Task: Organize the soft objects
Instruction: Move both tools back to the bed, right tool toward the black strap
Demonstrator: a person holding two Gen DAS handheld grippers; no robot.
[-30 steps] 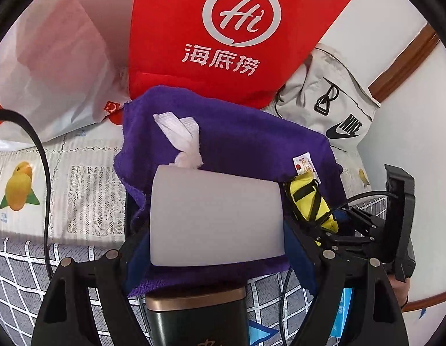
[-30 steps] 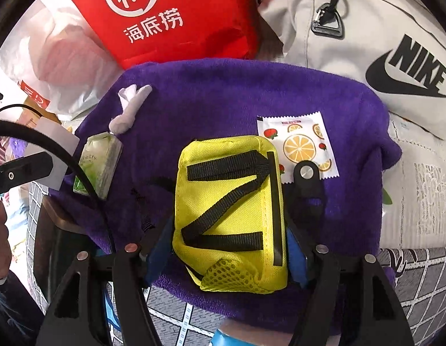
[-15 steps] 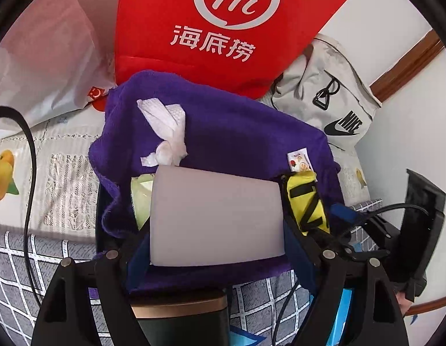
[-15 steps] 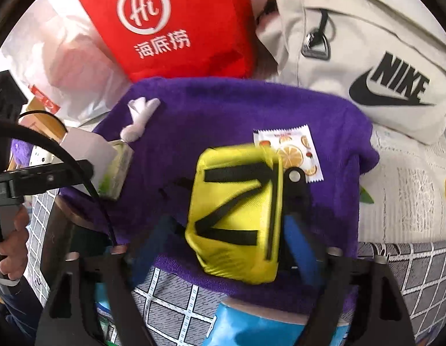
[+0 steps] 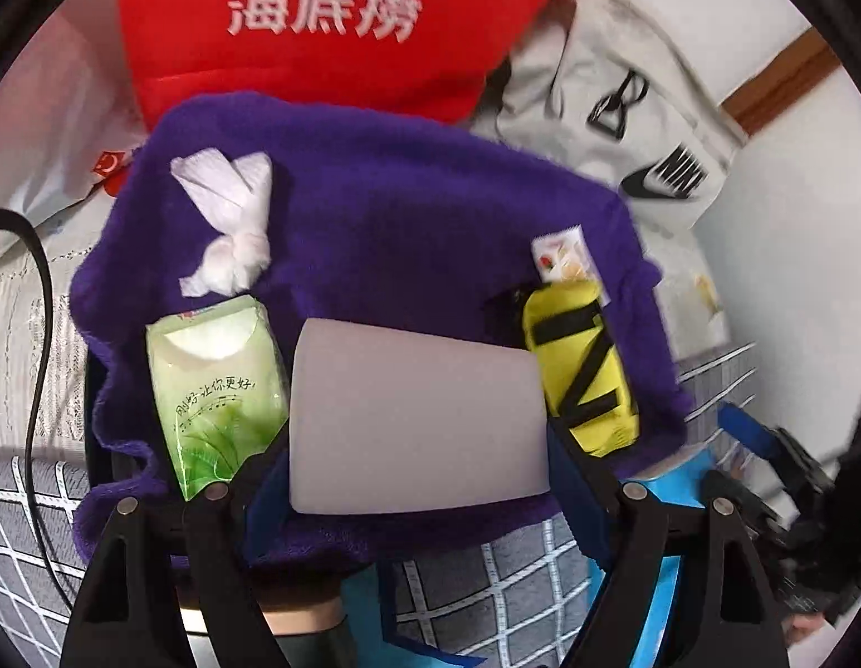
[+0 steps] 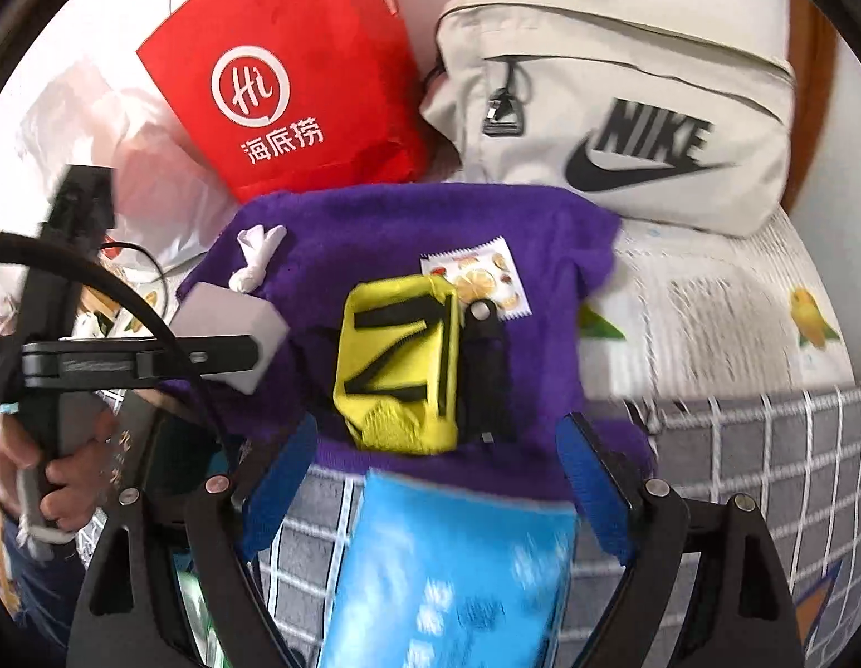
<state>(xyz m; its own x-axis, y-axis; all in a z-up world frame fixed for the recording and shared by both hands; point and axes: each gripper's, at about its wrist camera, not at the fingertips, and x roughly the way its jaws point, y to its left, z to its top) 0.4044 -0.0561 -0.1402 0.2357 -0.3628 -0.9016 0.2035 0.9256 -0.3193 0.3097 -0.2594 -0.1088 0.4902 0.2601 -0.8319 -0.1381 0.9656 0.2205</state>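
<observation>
Grippers in the foreground, surroundings beyond. Left gripper (image 5: 416, 445) holds a pale grey block (image 5: 414, 417) crosswise between its blue-padded fingers (image 5: 269, 492), both pads pressed against the block's ends; seen from the right wrist view, a hand (image 6: 57, 479) grips this tool's handle at the left edge. Right gripper (image 6: 430, 473) stands wide apart and grasps nothing (its fingers flank a blurred light-blue packet (image 6: 447, 573) lying below the camera without touching it).

Just past both tools, a purple towel (image 5: 402, 222) is spread over a checked grey cover (image 6: 764, 462). On the towel, from the left wrist view: a green tissue pack (image 5: 219, 389) just left of the grey block; a yellow pouch with black straps (image 5: 581, 373) just right of it; a crumpled white tissue (image 5: 230, 228) beyond the green pack; and a fruit-printed sachet (image 5: 564, 253) touching the pouch's far end. In the right wrist view the yellow pouch (image 6: 400, 373) lies released on the towel's near edge, apart from the right gripper's fingertips, with a black strap fitting (image 6: 483, 367) beside it.

Farther off, a red paper bag (image 6: 297, 83) printed with white lettering stands behind the towel, a beige sports bag (image 6: 625, 111) lies to its right, and a translucent white plastic bag (image 6: 96, 128) to its left. A fruit-patterned sheet (image 6: 737, 300) extends to the right of the towel.
</observation>
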